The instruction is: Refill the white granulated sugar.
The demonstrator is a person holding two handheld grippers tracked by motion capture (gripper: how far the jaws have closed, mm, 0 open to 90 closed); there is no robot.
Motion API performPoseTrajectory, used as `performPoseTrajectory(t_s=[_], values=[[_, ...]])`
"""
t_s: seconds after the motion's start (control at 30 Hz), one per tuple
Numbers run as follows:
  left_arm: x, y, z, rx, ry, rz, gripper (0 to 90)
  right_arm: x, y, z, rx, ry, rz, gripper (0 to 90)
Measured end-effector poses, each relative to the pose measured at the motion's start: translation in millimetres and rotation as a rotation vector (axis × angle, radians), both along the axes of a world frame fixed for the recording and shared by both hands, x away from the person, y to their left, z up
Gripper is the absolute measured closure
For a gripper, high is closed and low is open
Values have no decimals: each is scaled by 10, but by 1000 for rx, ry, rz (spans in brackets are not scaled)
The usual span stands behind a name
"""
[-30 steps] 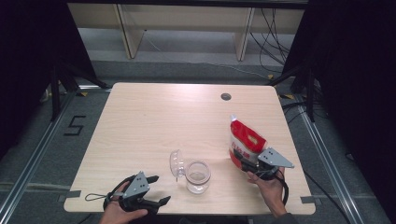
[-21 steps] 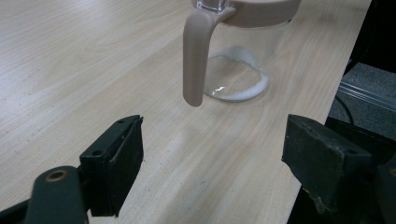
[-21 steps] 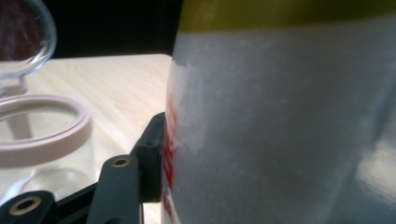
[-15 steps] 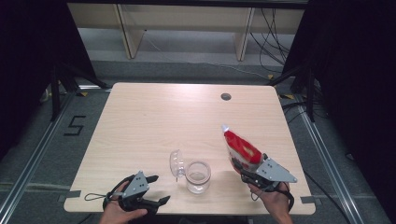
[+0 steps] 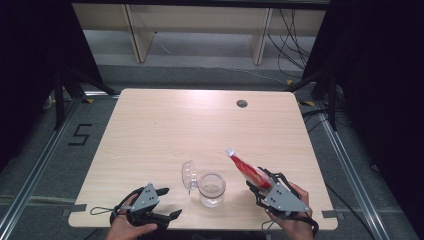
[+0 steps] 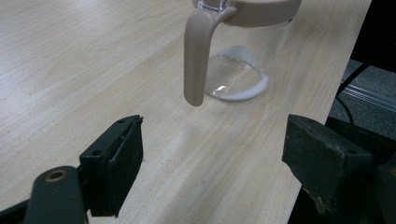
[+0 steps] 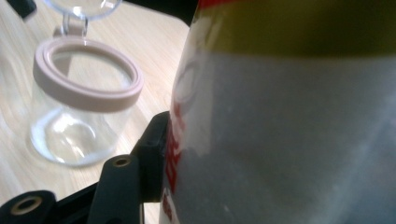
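Observation:
A clear glass jar [image 5: 212, 189] with a pink rim stands near the table's front edge, its clear lid [image 5: 189, 175] flipped open to the left. My right gripper [image 5: 258, 184] is shut on a red and white pouch [image 5: 246, 168], which leans with its top up and to the left, just right of the jar. In the right gripper view the pouch [image 7: 289, 130] looms close, pressed against one black finger [image 7: 152, 149], with the jar [image 7: 79, 116] beyond. My left gripper [image 5: 169, 202] rests open on the table left of the jar, and its view faces the jar's handle [image 6: 196, 56].
A round cable hole [image 5: 242, 103] sits in the wooden table [image 5: 165, 130] at the back right. The jar stands close to the front edge. Pale shelving [image 5: 200, 30] stands behind the table, and dark curtains flank it.
My right gripper has carried the pouch left towards the jar and tipped it from nearly upright to a steep lean. The left gripper and the jar have stayed put.

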State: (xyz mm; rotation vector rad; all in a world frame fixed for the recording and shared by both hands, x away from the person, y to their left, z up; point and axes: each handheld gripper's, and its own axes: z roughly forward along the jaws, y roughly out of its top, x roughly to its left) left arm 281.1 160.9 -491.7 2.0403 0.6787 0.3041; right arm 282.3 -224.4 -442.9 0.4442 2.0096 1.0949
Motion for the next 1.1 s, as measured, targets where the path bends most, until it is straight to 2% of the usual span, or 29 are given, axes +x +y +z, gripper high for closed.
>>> performPoseTrajectory(t_s=[0.07, 0.17, 0.27, 0.33, 0.4, 0.43, 0.53, 0.57, 0.6, 0.63, 0.7, 0.77, 0.83, 0.87, 0.9, 0.93, 0.97, 1.0, 1.03, 1.07, 1.1], values=[[0, 2, 0, 0, -1, -2, 200, -19, 21, 17, -46, -19, 1, 481], [1, 1, -1, -1, -3, 0, 200, -39, 25, 28, -68, -28, 4, 481], [1, 2, 0, 0, -3, -1, 199, -64, 45, 34, -152, -50, -3, 482], [2, -1, -3, -2, 0, 2, 199, -78, 55, 38, -171, -55, 1, 482], [-1, -6, -10, -6, -5, 9, 199, -88, 68, 40, -209, -67, -5, 482], [-1, -4, -7, -3, -4, 8, 199, -96, 86, 44, -247, -76, 3, 482], [15, 12, -8, -27, 9, 0, 199, -130, 119, 73, -295, -111, -4, 482], [12, 10, -10, -32, 9, 11, 199, -142, 132, 81, -312, -126, -6, 482], [18, 22, -10, -12, 12, 13, 199, -137, 142, 99, -355, -161, 10, 483], [17, 17, -12, -25, 13, 13, 199, -167, 165, 87, -366, -159, -16, 483], [15, 15, -11, -26, 13, 14, 199, -187, 205, 100, -441, -188, -4, 484], [10, 6, -14, -36, 16, 20, 199, -193, 223, 99, -464, -203, 0, 484], [14, 16, -11, -21, 13, 16, 198, -181, 236, 90, -498, -236, 14, 484], [15, 15, -12, -23, 13, 15, 198, -194, 254, 66, -501, -222, 6, 485], [15, 16, -11, -18, 9, 18, 198, -200, 270, 68, -542, -242, 12, 485], [20, 10, -22, -30, 11, 16, 198, -198, 276, 61, -556, -253, 13, 486], [14, 12, -15, -18, 12, 19, 198, -208, 283, 42, -542, -243, -1, 486], [12, 12, -16, -18, 15, 21, 198, -195, 288, 68, -576, -269, 20, 486], [12, 11, -17, -19, 15, 21, 198, -208, 289, 40, -541, -242, 3, 486], [14, 12, -15, -17, 12, 19, 198, -203, 292, 56, -568, -267, 16, 487], [15, 13, -14, -16, 11, 18, 198, -221, 301, 35, -559, -256, -4, 487]])
